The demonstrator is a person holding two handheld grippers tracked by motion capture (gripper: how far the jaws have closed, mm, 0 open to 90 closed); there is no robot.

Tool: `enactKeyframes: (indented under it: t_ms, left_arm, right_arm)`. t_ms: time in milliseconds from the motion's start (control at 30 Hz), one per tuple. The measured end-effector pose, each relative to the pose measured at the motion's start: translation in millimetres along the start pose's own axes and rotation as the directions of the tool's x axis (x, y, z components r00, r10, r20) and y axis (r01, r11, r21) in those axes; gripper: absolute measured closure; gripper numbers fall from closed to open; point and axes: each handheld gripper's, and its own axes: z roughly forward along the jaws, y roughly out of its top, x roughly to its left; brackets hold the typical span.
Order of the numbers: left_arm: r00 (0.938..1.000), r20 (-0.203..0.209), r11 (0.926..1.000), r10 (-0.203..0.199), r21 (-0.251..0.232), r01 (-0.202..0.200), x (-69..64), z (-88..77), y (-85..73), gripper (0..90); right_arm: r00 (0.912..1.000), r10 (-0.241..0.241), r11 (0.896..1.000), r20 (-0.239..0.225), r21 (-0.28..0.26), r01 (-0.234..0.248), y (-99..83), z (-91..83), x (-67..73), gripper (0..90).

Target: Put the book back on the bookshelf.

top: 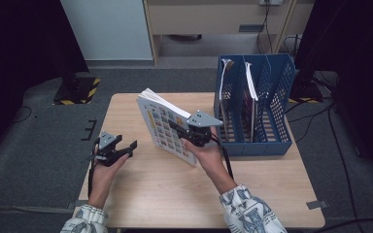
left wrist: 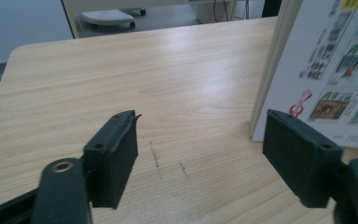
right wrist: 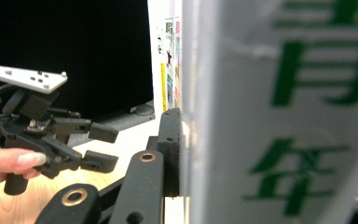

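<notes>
A thick white book point(top: 162, 124) with a grid of small colour pictures on its cover is held tilted upright over the middle of the wooden table point(top: 175, 194). My right gripper point(top: 180, 130) is shut on it, one black pad point(right wrist: 170, 149) flat against the cover and the other hidden behind the book point(right wrist: 270, 116). My left gripper point(top: 126, 149) hovers low over the table to the book's left, open, with nothing between its fingers. In the left gripper view the book's point(left wrist: 326, 70) lower corner stands just beyond the right jaw of that gripper point(left wrist: 200, 149). The left gripper point(right wrist: 103, 147) also shows in the right gripper view.
A blue slotted file rack point(top: 277, 111) stands at the table's far right and holds a few upright books. Faint pencil marks point(left wrist: 168, 163) lie on the wood beneath the left gripper. Dark floor and cables surround the table.
</notes>
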Motion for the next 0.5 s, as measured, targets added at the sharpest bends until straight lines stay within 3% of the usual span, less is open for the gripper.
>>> enactKeyframes:
  t_ms: [200, 267, 500]
  left_arm:
    - [0.9987, 0.009, 0.9935, 0.050, 0.102, -0.051, -8.2, 9.7, -5.2, 13.4]
    - [0.9976, 0.008, 0.9905, 0.069, 0.119, -0.069, -11.1, 11.3, -5.6, 11.7]
    - [0.9978, 0.013, 0.9864, 0.065, 0.151, -0.067, -13.6, 10.4, -10.6, 4.8]
  right_arm:
    - [0.9999, 0.007, 1.000, 0.013, -0.020, -0.007, 5.3, -8.5, -3.9, 73.8]
    - [0.9998, 0.005, 1.000, 0.019, -0.018, -0.005, 6.1, -11.5, -4.8, 73.8]
    - [0.9995, -0.011, 1.000, 0.030, 0.002, 0.011, 6.7, -15.5, -5.6, 73.8]
